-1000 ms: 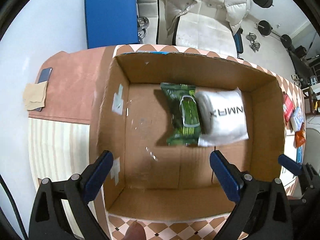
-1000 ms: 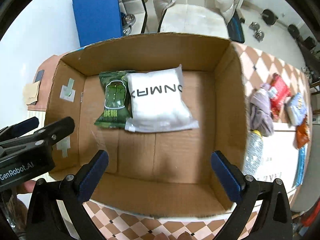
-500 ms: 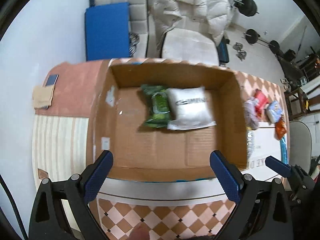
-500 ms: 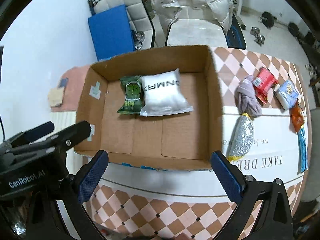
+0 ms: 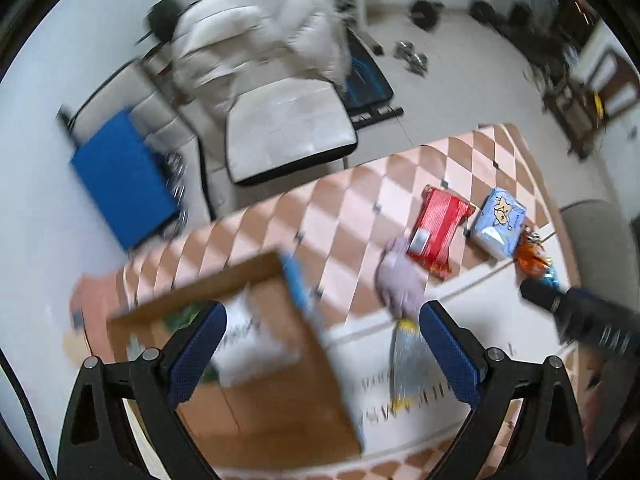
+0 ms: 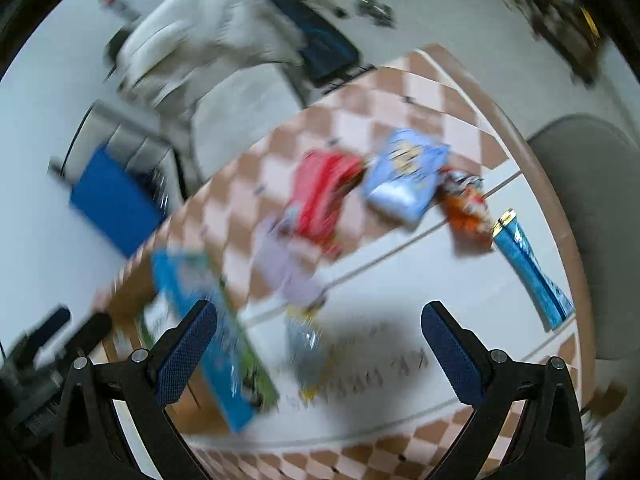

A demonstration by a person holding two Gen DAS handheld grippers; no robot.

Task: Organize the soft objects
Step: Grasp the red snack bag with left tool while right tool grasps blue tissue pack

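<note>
Both views are motion-blurred, so fine detail is unreliable.

Your left gripper (image 5: 322, 344) has its fingers spread wide with nothing between them. It hangs above the table (image 5: 360, 200), over the right wall of the cardboard box (image 5: 280, 400) in the lower left of the frame. Inside the box, a white soft pack (image 5: 248, 344) sits beside a green pack (image 5: 180, 316) that is mostly hidden behind the left finger.

Right of the box on the checkered cloth:
- lilac cloth bundle (image 5: 400, 280), lower centre
- silver mesh pouch (image 5: 408, 364) just below it, touching or nearly so; can't tell through the blur
- red pack (image 5: 440, 232) just beside the lilac bundle, upper right of it
- light blue pack (image 5: 500, 224) right of the red one
- orange snack bag (image 5: 532, 252) near the right edge

Your right gripper (image 6: 319, 342) also has its fingers wide apart and empty, above the white part of the table. In its view the same row runs diagonally: lilac bundle (image 6: 288, 268) centre, red pack (image 6: 320, 196), light blue pack (image 6: 404, 176), orange bag (image 6: 468, 204), then a long blue sachet (image 6: 528, 268) at right. The silver pouch (image 6: 308, 344) lies between the fingers, lower centre. The box (image 6: 132, 300) is at lower left, its printed blue outer wall facing the camera.

A chair with a white puffer jacket (image 5: 256, 52) stands behind the table.
</note>
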